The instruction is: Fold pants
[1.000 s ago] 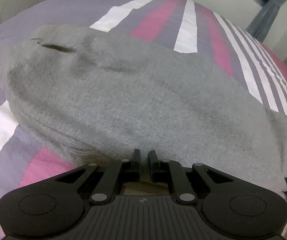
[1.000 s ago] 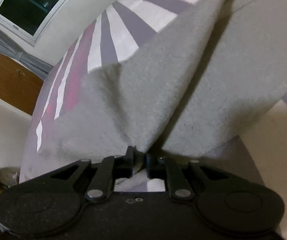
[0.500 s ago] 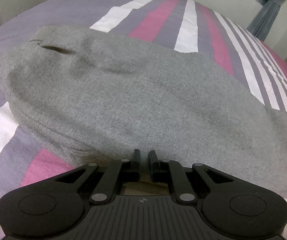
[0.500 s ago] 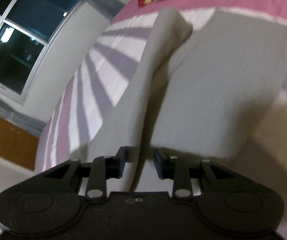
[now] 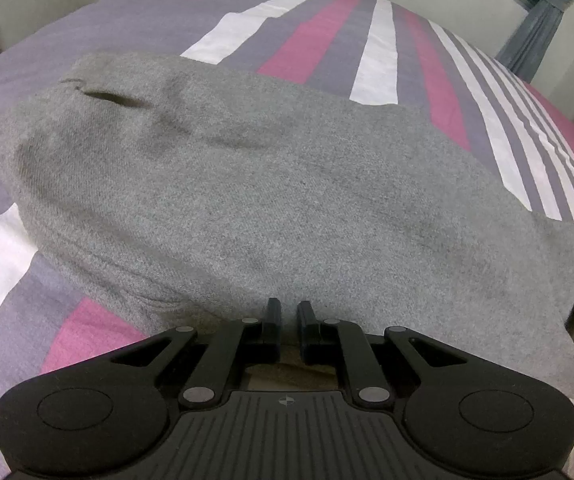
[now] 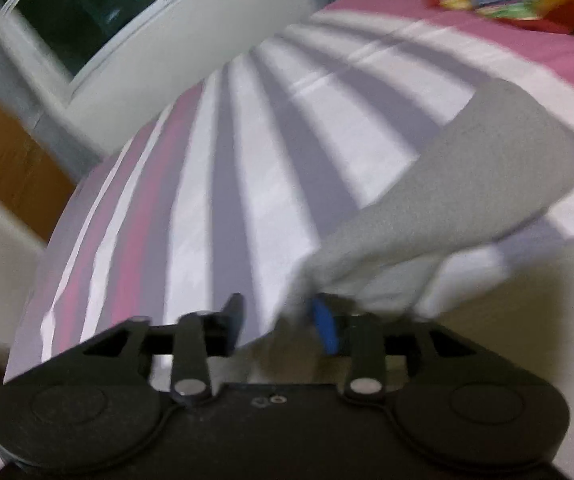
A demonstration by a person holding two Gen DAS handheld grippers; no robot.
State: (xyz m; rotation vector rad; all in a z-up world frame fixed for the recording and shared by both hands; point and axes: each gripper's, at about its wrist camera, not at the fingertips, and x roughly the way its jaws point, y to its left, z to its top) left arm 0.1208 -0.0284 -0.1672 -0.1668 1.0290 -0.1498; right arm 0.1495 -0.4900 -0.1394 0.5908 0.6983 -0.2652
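Pants [image 5: 271, 184]: grey, flat on striped bed [image 5: 371, 52], long axis running left–right across the left wrist view.
Left gripper [image 5: 288, 314]: fingers nearly together at the near hem; whether cloth is pinched, cannot tell.
Right gripper [image 6: 277, 320]: fingers apart, cloth end [image 6: 447, 208] just right of them, nothing clamped; nearer that end.

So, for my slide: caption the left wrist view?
Left gripper pinching folded grey fleece pants on striped bedsheet.
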